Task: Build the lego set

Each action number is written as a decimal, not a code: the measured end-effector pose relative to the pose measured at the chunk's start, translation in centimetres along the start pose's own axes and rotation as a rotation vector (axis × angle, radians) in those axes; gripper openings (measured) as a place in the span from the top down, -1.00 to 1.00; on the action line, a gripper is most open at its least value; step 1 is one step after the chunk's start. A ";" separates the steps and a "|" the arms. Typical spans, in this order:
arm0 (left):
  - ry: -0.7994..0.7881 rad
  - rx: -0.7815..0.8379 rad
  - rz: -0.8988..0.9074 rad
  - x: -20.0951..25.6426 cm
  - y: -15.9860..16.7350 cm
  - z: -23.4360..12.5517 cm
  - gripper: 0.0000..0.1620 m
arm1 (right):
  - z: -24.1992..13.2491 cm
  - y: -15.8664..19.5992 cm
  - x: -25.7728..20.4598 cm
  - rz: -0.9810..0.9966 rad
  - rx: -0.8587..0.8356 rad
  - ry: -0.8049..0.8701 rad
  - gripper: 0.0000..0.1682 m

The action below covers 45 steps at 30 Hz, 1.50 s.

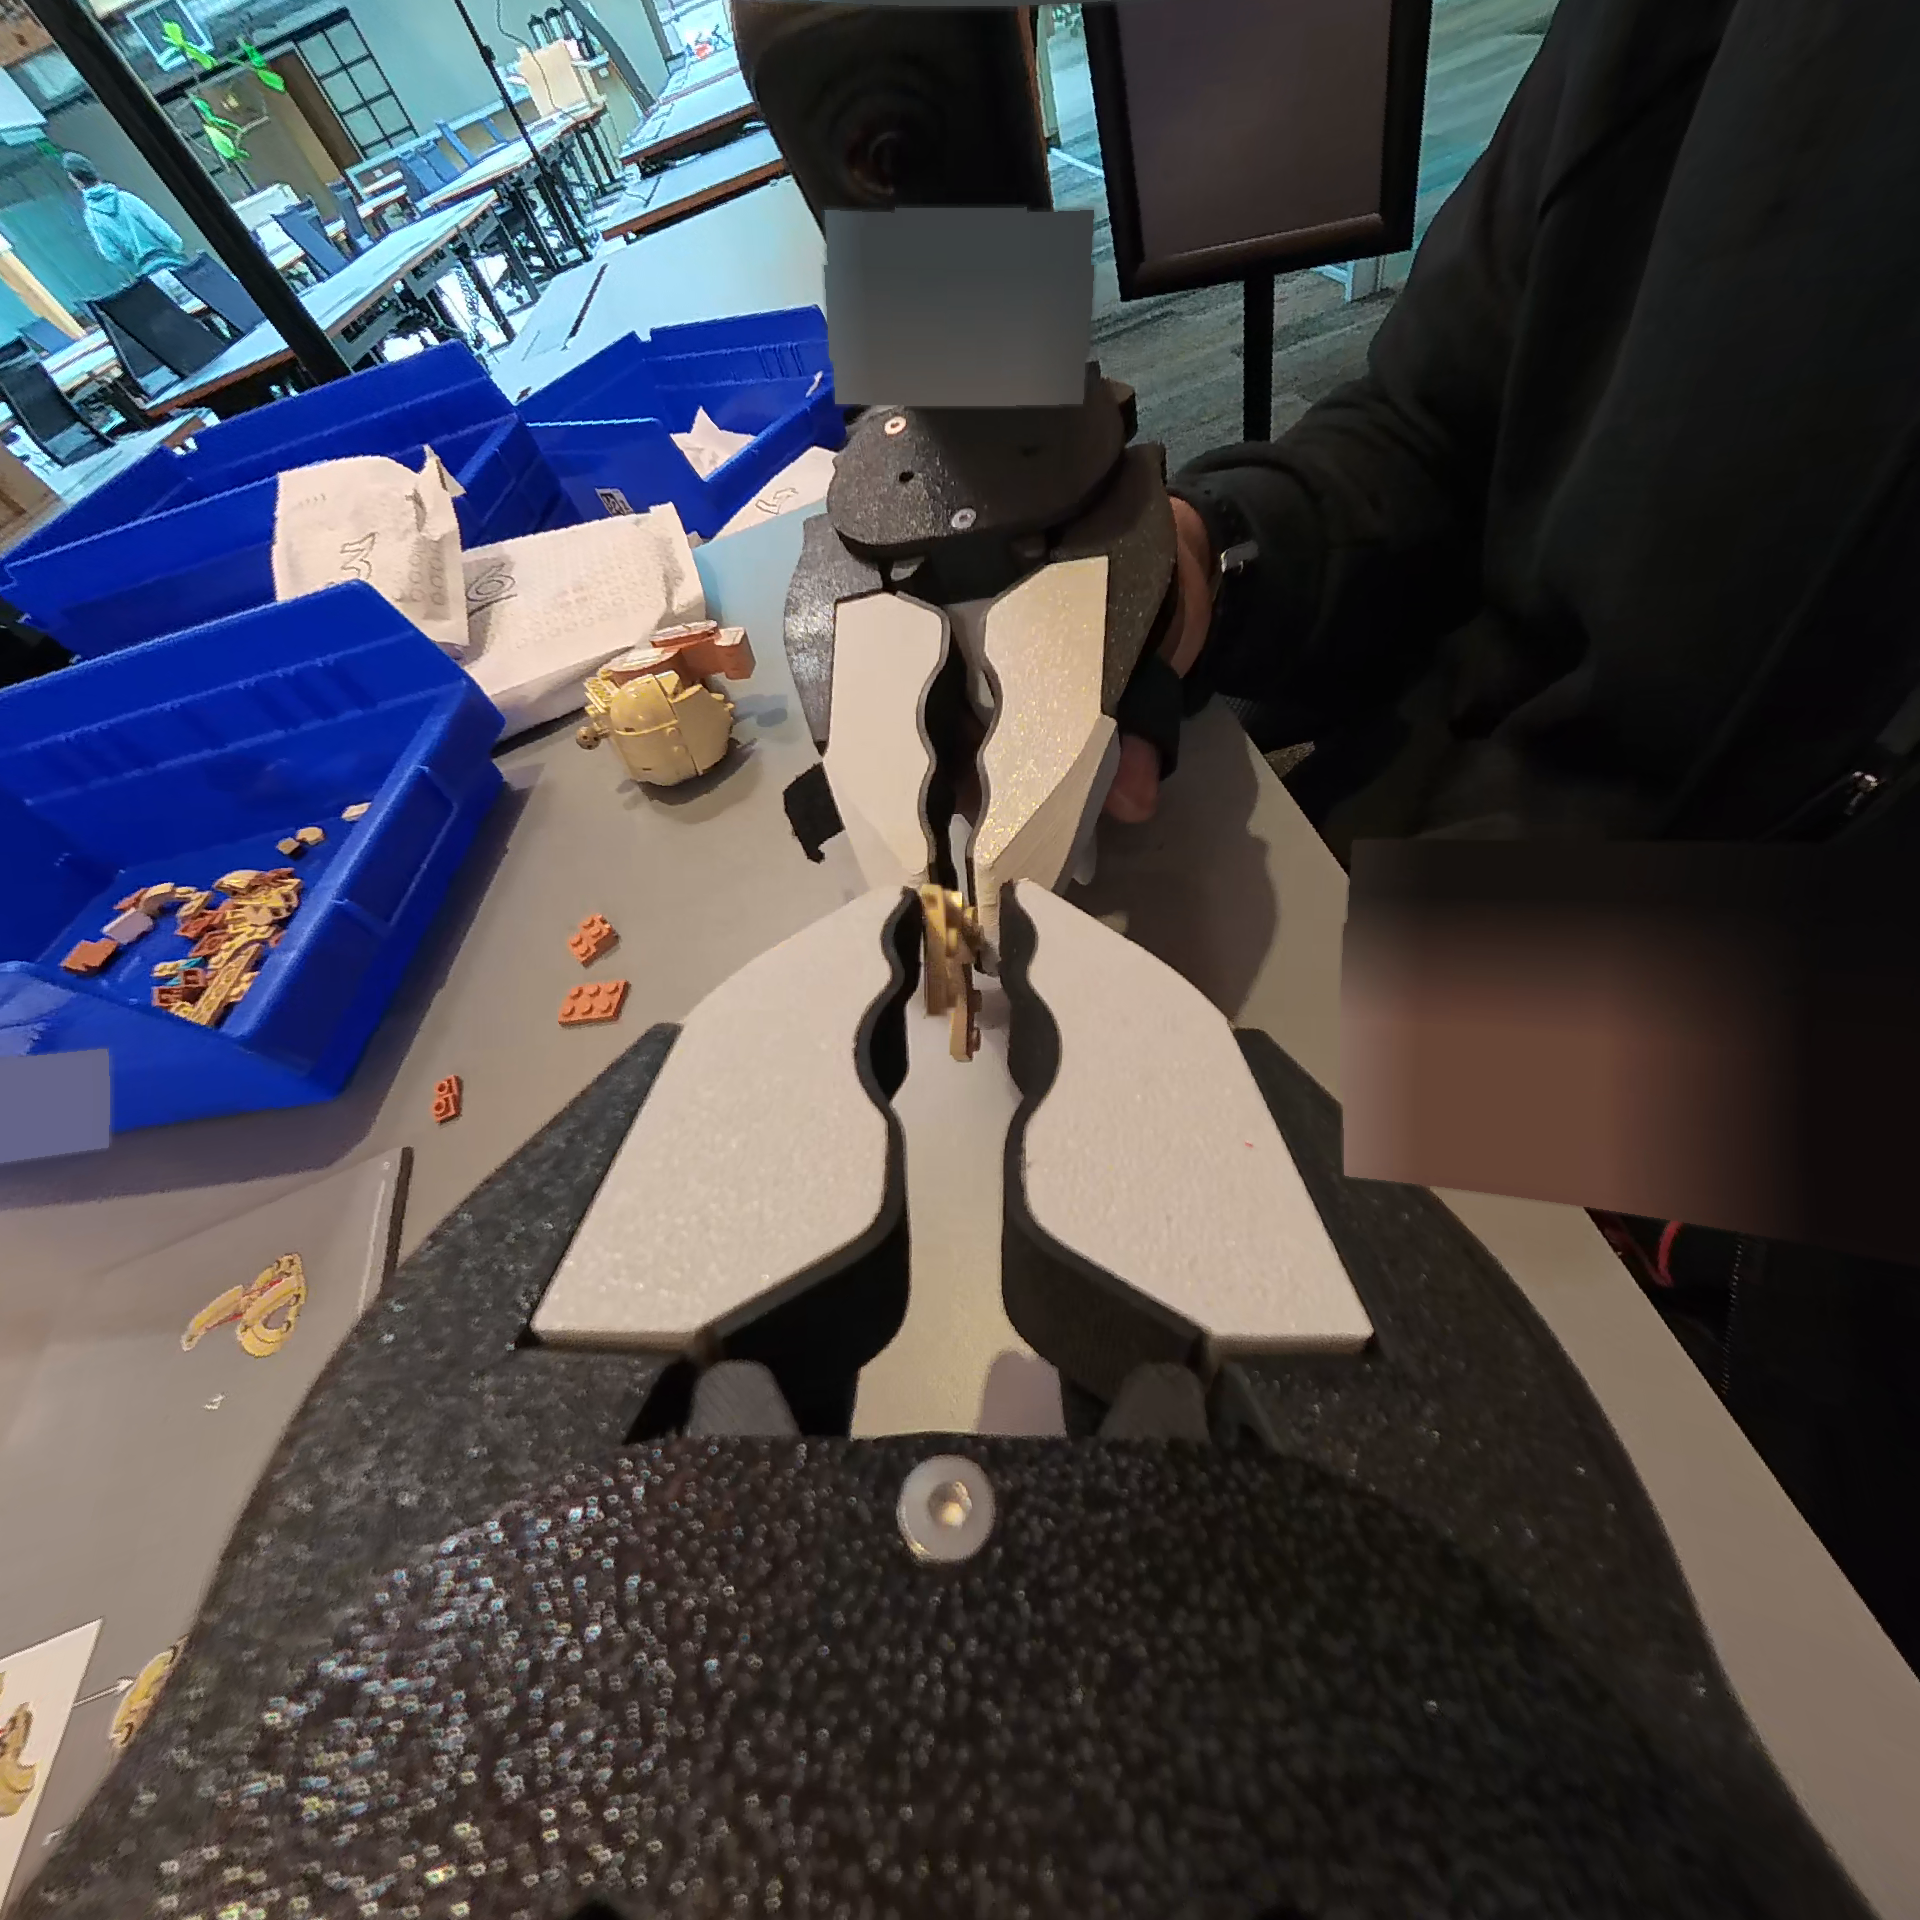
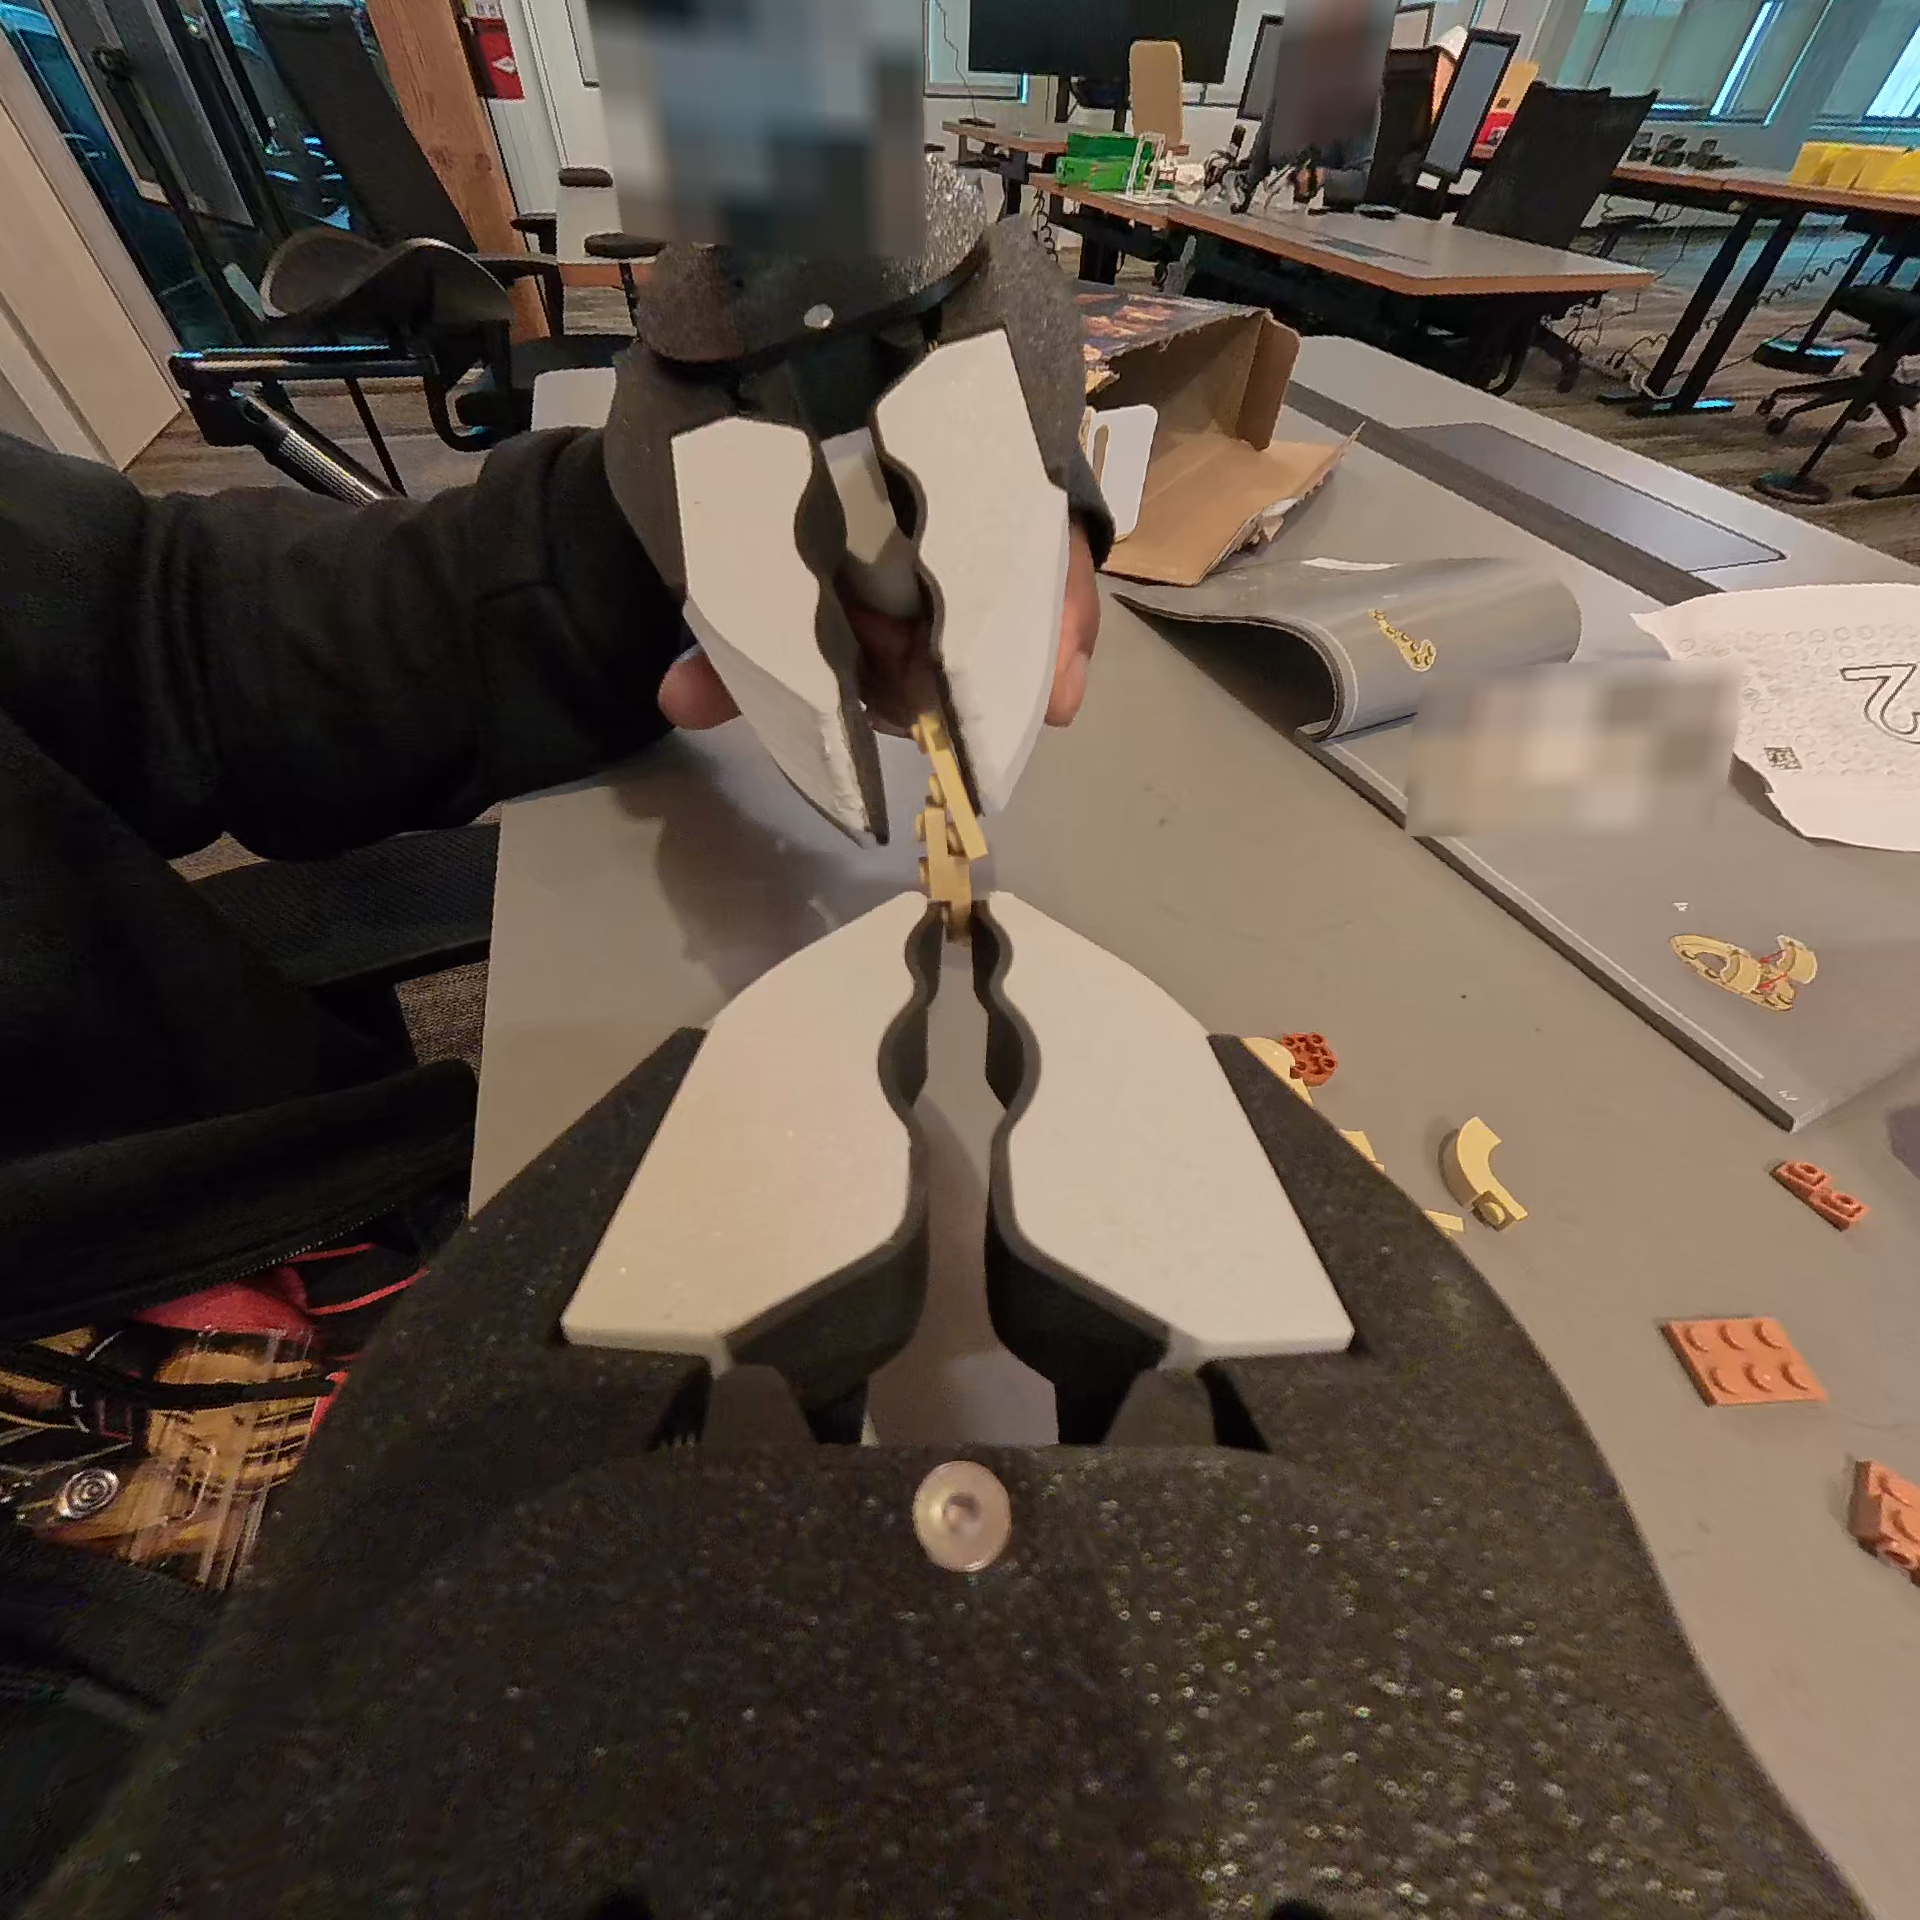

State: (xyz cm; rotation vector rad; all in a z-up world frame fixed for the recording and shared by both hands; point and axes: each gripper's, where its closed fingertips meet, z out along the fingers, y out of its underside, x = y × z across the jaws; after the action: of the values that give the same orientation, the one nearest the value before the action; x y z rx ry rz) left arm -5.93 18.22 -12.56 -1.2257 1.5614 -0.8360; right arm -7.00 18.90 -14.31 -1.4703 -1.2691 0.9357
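Observation:
A thin tan lego assembly [image 1: 948,966] with a small brown part at its near end hangs in the air between my two grippers, which face each other tip to tip. My left gripper [image 1: 961,909] has its jaws narrowly apart around one end of it. My right gripper [image 2: 954,914] is shut on the other end of the assembly [image 2: 951,821]. The right gripper [image 1: 956,883] shows in the left wrist view coming from above. The left gripper [image 2: 930,821] shows in the right wrist view, held by a hand in a black sleeve.
Blue bins [image 1: 312,644] stand to the left, and the nearest holds several loose tan and brown pieces [image 1: 208,935]. A round tan lego model [image 1: 665,727], brown plates [image 1: 592,1003], paper bags [image 1: 520,592], an open instruction booklet [image 2: 1714,987], a tan arch [image 2: 1475,1174] and a brown plate [image 2: 1740,1361] lie on the grey table. Both grippers' tips are close together, under 4 cm apart. From either gripper's tips it is about 15 centimeters to the tan arch [image 2: 1475,1174].

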 end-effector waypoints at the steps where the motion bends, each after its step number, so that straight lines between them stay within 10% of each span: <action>1: -0.001 -0.001 -0.002 0.0 0.0 0.0 0.83 | 0.0 0.0 0.0 -0.002 0.000 0.002 0.94; 45: -0.010 -0.404 0.198 0.2 1.9 -0.3 0.89 | 0.6 1.2 0.3 -0.219 -0.106 0.117 0.94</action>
State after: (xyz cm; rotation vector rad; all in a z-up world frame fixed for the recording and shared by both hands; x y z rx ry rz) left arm -6.83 18.51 -14.26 -1.3218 1.8672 -0.3957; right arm -7.20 19.32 -15.62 -1.4112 -1.3781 0.6378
